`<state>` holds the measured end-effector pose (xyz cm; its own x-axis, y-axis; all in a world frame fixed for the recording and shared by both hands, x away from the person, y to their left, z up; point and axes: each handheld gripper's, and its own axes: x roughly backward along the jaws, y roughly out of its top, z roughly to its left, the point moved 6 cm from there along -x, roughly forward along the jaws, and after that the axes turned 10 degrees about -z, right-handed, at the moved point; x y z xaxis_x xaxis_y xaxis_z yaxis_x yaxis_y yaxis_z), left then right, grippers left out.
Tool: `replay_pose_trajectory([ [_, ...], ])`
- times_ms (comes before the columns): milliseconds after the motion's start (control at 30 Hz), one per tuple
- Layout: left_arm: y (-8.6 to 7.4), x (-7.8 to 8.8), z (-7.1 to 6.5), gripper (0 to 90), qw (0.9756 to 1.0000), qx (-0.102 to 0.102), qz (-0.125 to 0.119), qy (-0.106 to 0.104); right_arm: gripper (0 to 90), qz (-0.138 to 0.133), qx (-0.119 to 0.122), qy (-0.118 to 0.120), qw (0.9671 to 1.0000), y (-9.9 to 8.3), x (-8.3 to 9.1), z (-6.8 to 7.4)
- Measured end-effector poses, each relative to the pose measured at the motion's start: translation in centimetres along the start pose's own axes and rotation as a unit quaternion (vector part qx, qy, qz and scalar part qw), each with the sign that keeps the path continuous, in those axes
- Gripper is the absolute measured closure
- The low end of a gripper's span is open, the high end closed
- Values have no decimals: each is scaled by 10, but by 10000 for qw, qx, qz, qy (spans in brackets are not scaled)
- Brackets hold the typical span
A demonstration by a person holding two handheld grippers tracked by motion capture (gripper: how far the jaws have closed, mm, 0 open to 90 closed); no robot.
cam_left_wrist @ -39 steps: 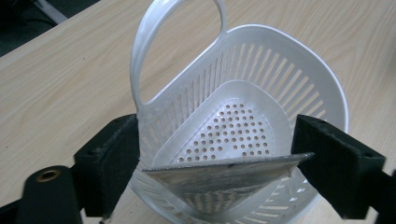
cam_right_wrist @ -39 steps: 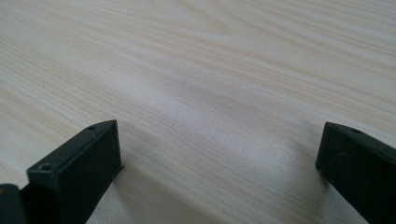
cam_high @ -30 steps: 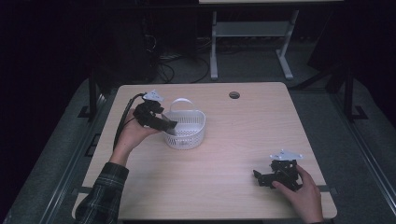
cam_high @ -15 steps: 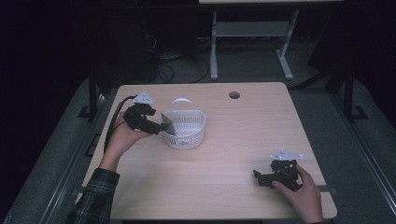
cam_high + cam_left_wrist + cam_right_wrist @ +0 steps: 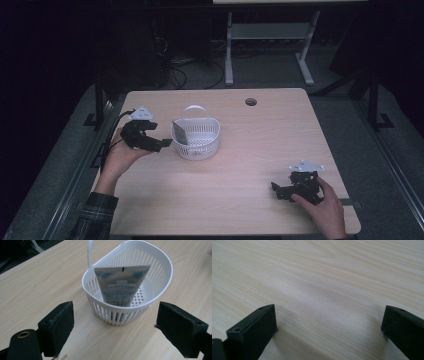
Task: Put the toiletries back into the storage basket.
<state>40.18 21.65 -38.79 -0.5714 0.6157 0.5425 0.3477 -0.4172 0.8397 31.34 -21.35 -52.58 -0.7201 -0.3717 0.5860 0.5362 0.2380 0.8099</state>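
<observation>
A white slotted basket with an upright handle stands left of the table's middle. A grey tube leans inside it against the left wall, flat crimped end up. My left gripper hovers just left of the basket, open and empty, jaws pointed at it. My right gripper rests low on the table near the front right corner, open, with bare wood between its jaws.
The wooden table has a round cable hole near its far edge. A white desk frame and cables lie on the floor beyond. Black rails run along both sides of the table.
My left gripper drew back leftward from over the basket rim, leaving the tube inside the basket. The right gripper stayed put.
</observation>
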Motion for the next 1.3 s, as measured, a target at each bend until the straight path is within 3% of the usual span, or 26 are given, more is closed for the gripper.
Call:
replay_pose_trajectory([
  [700,-44,25,-26,145,9999,-38,-125,76,0,-7,12,-1,10000,0,0,0],
  [1300,-90,38,-40,148,9997,4,-108,216,0,-6,10,-1,10000,0,0,0],
])
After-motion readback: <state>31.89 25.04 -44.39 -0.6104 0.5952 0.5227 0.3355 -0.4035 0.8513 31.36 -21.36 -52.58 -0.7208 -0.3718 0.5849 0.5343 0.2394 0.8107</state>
